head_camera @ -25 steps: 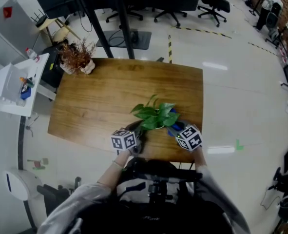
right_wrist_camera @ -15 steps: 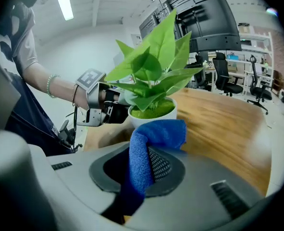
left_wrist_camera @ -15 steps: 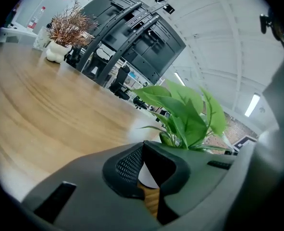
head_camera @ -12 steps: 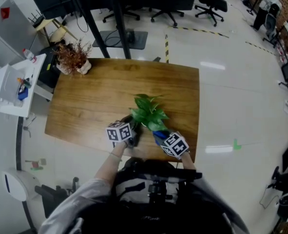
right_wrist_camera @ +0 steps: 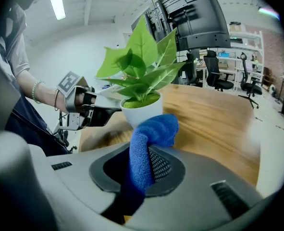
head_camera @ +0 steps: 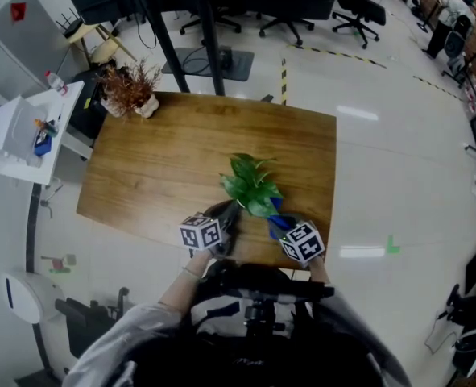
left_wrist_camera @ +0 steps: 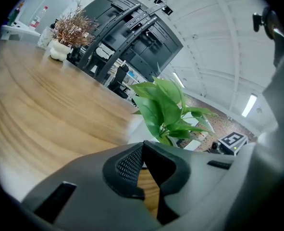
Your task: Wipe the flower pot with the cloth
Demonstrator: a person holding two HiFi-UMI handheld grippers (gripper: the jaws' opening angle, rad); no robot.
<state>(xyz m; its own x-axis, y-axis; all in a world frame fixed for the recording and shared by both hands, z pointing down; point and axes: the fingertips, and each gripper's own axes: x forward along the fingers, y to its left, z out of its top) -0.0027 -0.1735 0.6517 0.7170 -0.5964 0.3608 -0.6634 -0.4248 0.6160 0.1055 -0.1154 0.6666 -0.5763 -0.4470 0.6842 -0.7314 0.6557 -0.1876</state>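
My right gripper [right_wrist_camera: 142, 165], clamped on the blue cloth [right_wrist_camera: 152, 133], has swung back toward the flower pot's [right_wrist_camera: 141, 110] right side near the tabletop's [head_camera: 165, 160] front edge. My left gripper [left_wrist_camera: 142, 150] pinches its rim, so I judge wiping is under way.

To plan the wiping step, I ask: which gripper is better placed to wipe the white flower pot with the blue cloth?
Right. The right gripper clamps the blue cloth, which is close to the white flower pot. The left gripper has no cloth; its jaws are shut on the pot's rim.

On table [head_camera: 165, 164], flower pot [right_wrist_camera: 142, 113] stands before dried plant [head_camera: 130, 92].
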